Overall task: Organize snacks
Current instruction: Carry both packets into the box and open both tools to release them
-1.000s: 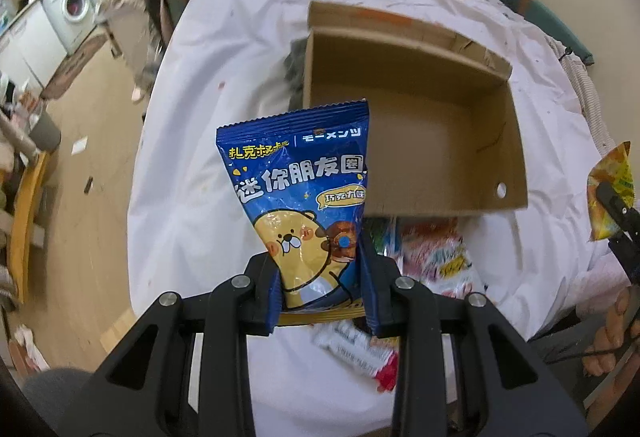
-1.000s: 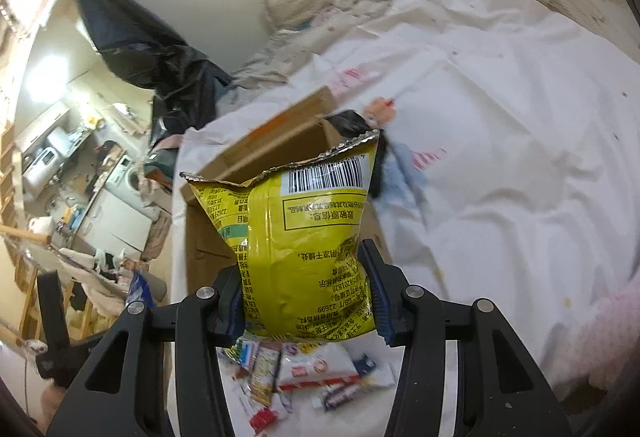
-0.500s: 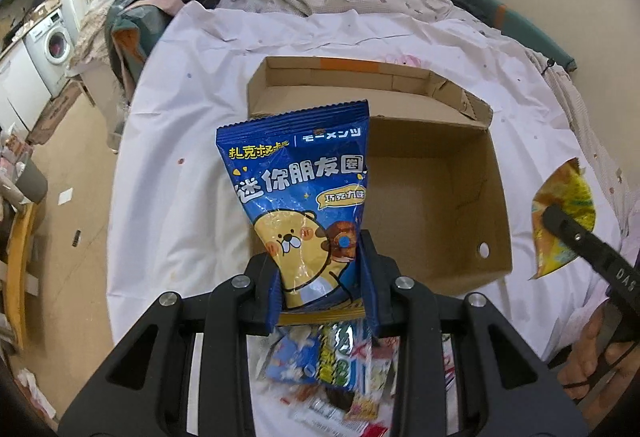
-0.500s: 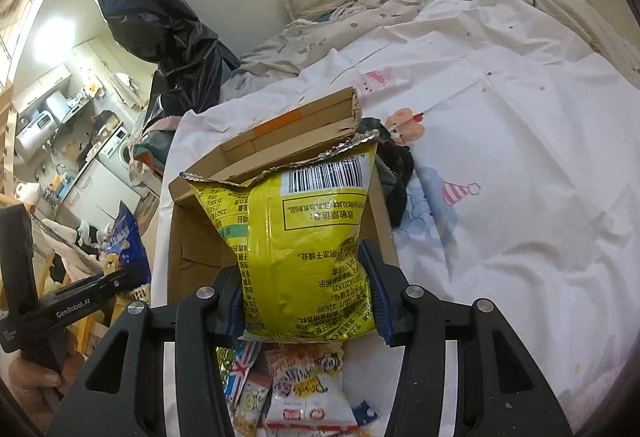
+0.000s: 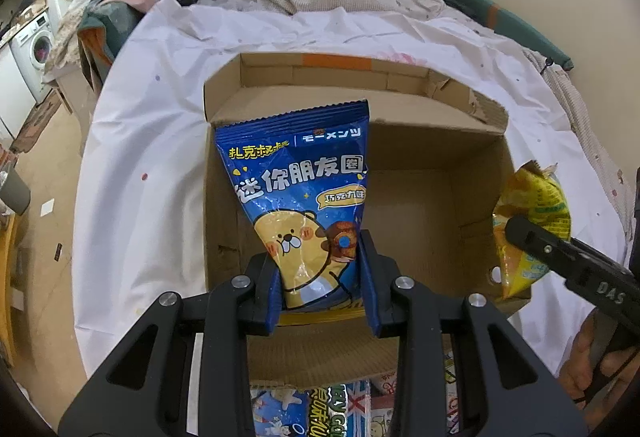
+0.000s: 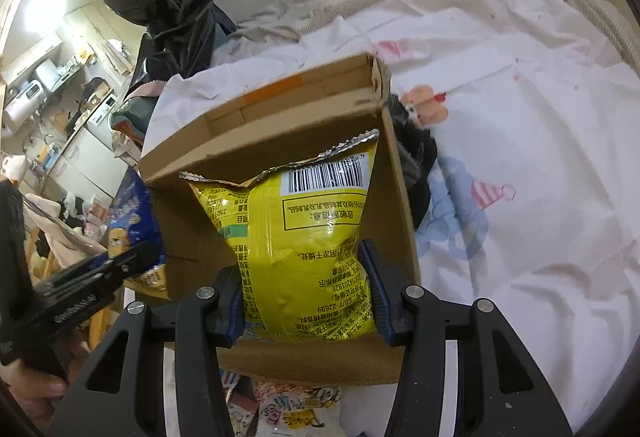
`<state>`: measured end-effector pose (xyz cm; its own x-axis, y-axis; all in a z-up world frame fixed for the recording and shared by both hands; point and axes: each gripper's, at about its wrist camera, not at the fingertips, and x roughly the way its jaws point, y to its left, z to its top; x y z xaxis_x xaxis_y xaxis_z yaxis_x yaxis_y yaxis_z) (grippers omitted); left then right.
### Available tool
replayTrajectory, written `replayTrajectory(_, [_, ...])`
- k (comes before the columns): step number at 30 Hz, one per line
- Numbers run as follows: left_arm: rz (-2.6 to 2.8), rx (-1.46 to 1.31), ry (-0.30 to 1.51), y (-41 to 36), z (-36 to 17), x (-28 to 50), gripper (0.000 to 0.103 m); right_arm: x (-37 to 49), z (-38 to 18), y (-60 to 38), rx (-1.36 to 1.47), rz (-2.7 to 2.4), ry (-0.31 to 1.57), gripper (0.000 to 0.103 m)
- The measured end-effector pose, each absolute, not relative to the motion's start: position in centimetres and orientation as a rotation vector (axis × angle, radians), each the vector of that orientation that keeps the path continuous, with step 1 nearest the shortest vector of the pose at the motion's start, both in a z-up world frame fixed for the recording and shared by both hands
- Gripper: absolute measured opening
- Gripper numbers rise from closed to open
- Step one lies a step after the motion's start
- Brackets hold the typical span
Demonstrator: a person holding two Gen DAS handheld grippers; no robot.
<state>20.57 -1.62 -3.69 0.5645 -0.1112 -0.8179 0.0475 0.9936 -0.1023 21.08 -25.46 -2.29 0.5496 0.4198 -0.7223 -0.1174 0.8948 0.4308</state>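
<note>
Carrying two bags toward one cardboard box [image 5: 420, 197], we've got our left gripper [image 5: 320, 281] clamped on the blue bag [image 5: 300, 189] and our right gripper [image 6: 308, 293] clamped on the yellow bag [image 6: 304, 237]. Both bags hang just ahead of the fingers, over the box's empty floor. Next, we reckon: lower, then release. More packets [image 5: 340, 409] lie below the grippers, uncountable.
</note>
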Motion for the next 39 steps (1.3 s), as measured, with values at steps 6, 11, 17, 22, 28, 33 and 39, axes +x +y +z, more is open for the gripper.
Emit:
replayTrajectory(6, [-0.103,-0.070,0.994,-1.7,-4.5,20.8,0.029,21.5,-3.0,-24.4,0.352,0.341,0.974,0.052])
replayTrajectory(11, [-0.107,-0.081,1.019,-2.1,-5.0,20.9,0.029,21.8,-3.6,-23.3,0.336,0.345,1.011,0.052])
replayTrajectory(17, [-0.104,-0.059,1.033,-2.6,-5.4,20.7,0.029,21.9,-4.4,-22.8,0.292,0.330,1.048,0.052])
replayTrajectory(22, [-0.085,-0.046,1.021,-2.6,-5.4,20.6,0.029,22.0,-4.9,-22.8,0.277,0.306,1.071,0.052])
replayTrajectory(28, [-0.083,-0.044,1.027,-2.6,-5.5,20.5,0.029,22.0,-5.0,-23.0,0.265,0.292,1.083,0.053])
replayTrajectory(33, [-0.075,-0.028,1.031,-2.7,-5.5,20.5,0.030,22.1,-5.2,-22.9,0.255,0.281,1.096,0.054])
replayTrajectory(39, [-0.089,-0.019,1.027,-2.9,-5.4,20.3,0.060,21.9,-4.3,-22.9,0.254,0.295,1.056,0.056])
